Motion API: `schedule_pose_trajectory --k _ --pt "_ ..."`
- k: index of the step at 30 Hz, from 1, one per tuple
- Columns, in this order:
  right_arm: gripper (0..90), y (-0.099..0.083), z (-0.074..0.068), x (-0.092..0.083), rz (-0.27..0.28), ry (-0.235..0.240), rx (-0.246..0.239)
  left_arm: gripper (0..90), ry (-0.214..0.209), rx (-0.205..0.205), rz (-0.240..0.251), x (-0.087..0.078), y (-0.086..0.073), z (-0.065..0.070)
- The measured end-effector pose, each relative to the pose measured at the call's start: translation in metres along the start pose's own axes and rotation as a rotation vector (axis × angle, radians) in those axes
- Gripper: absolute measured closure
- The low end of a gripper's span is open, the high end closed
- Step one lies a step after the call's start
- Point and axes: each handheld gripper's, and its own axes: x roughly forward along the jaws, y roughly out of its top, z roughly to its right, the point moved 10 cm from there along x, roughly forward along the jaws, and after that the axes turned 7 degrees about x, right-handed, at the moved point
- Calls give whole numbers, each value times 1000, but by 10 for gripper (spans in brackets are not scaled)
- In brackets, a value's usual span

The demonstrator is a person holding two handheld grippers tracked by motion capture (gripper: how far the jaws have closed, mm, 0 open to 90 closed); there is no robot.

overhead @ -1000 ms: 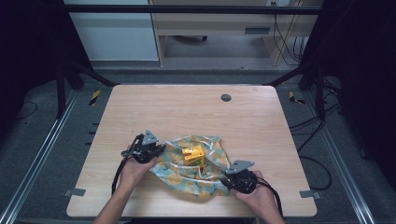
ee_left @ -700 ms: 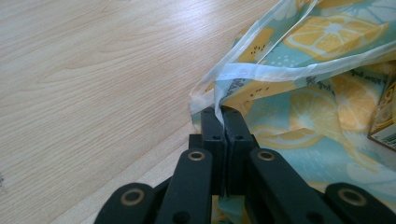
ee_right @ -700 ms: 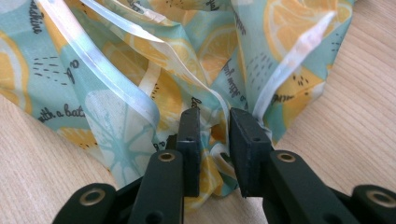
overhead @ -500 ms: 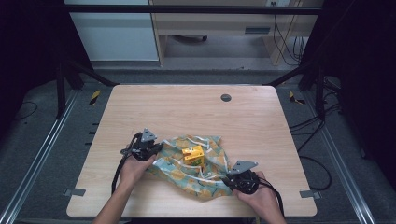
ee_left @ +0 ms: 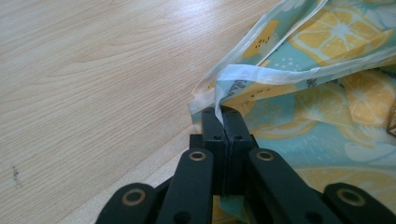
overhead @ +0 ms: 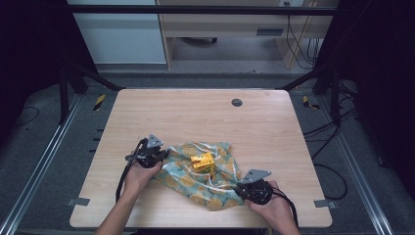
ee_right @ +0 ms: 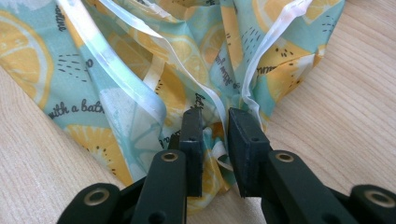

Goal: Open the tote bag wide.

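One wooden table (overhead: 205,117), one patterned cloth (overhead: 205,183), one yellow block (overhead: 203,161) and two hand-held grippers. The cloth lies crumpled on the near half of the table, toward 6 o'clock from the table's centre; the yellow block rests on it near its middle. A single dark round grommet (overhead: 237,102) sits in the tabletop toward 12 o'clock.

The left gripper (overhead: 164,154), held in the left hand (overhead: 139,176), is at the cloth's 9 o'clock edge. In the left gripper view its jaws are clenched together on a white-hemmed fold of the cloth (ee_left: 261,74), which rises from between the tips.

The right gripper (overhead: 240,188), held in the right hand (overhead: 274,210), is at the cloth's 4 o'clock corner. In the right gripper view its jaws stand apart with bunched fabric and a white hem strip lying in the gap; they are not pressed together.

The cloth (ee_right: 140,60) is thin and glossy, turquoise, printed with orange citrus slices, small black dashes and script lettering, and bordered by a pale translucent hem. It is heavily creased, with several hem strips crossing its surface.
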Motion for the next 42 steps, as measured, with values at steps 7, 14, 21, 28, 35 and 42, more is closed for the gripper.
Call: schedule_pose_trajectory --k 7,14,21,28,35,42 --pt "862 0 -5 0 -11 3 -27 900 2 7 3 -2 0 0" --pt "900 0 -7 0 -36 -13 -70 900 12 0 15 -4 1 -4" --pt "900 -1 -3 -5 -41 -31 -64 900 12 -1 14 -6 0 -5" --pt "900 -2 -5 -6 -52 -29 -74 900 17 -6 11 -6 -2 -7" --pt "900 -4 -5 -8 -45 -15 -67 887 9 -1 14 -9 -1 -4" --pt "807 4 -3 -14 30 -6 -55 803 6 14 65 -23 7 0"
